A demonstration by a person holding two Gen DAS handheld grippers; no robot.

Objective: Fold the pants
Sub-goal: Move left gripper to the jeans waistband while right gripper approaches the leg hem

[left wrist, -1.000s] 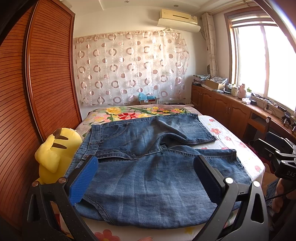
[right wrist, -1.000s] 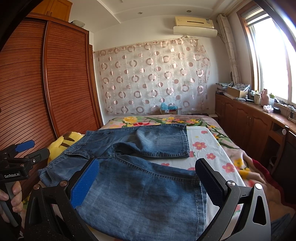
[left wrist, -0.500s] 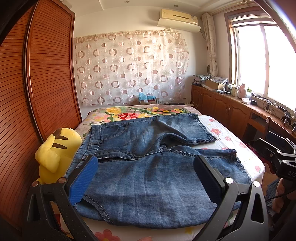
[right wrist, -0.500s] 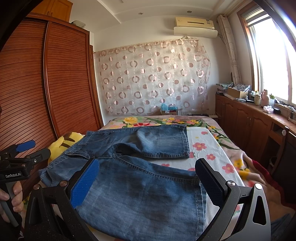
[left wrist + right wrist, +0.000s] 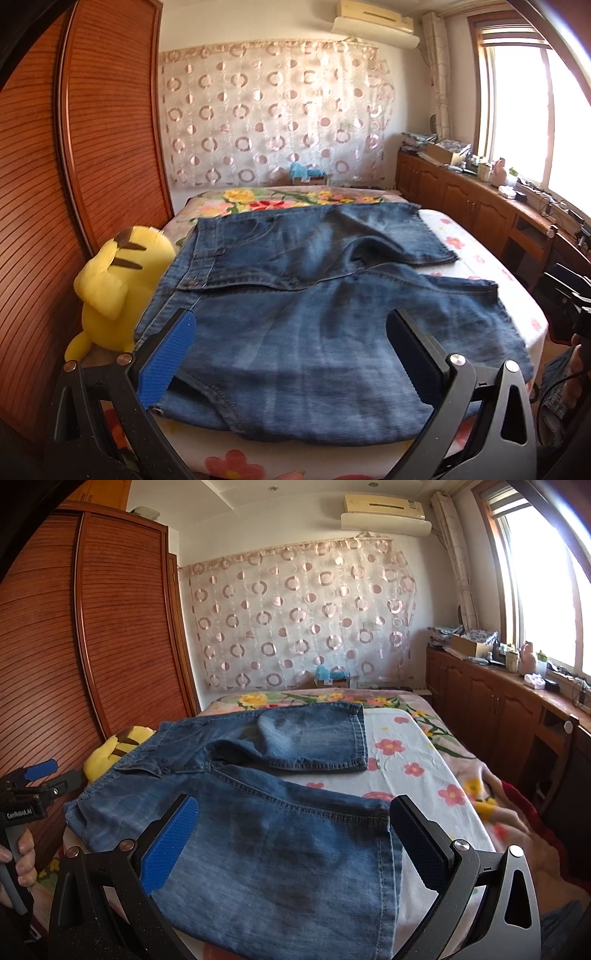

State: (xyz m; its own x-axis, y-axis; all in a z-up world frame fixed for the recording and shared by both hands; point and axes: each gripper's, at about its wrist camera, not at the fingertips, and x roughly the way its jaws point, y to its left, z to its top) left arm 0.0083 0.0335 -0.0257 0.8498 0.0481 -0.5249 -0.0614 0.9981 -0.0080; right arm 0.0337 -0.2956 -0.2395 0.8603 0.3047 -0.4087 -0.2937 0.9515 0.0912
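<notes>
- The left gripper (image 5: pixel 291 365) is nearest in its own view. Its fingers (image 5: pixel 168 360) are spread wide apart and hold nothing. It hangs just above the near edge of the pants (image 5: pixel 314 314), close to the waist end at 9 o'clock.
- The right gripper (image 5: pixel 291 847) is also wide open and holds nothing. It hangs over the near pant leg (image 5: pixel 280 853), by the hem at about 3 o'clock.
- Both grippers point flat and forward across the bed (image 5: pixel 417 775), side by side. A hand (image 5: pixel 18 853) holds the left one by its handle at 9 o'clock in the right view.
- The pants lie spread flat on the bed, with the waist at 9 o'clock and the two legs reaching to 3 o'clock. The far leg (image 5: pixel 314 738) lies at 12 o'clock. No fold is made yet, I think.
- What could go wrong: the pants are thick jeans. If the fingers pinch only the top layer, the bottom layer may stay behind and the fold will be messy.
- If one gripper lifts sooner than the other, the near leg could twist or bunch up.
- The near edge hangs a bit over the bed's side, so a loose hold could let the pants slide off.
- A yellow plush toy (image 5: pixel 118 284) sits touching the waist at 9 o'clock. Dragging the pants could bump it.
</notes>
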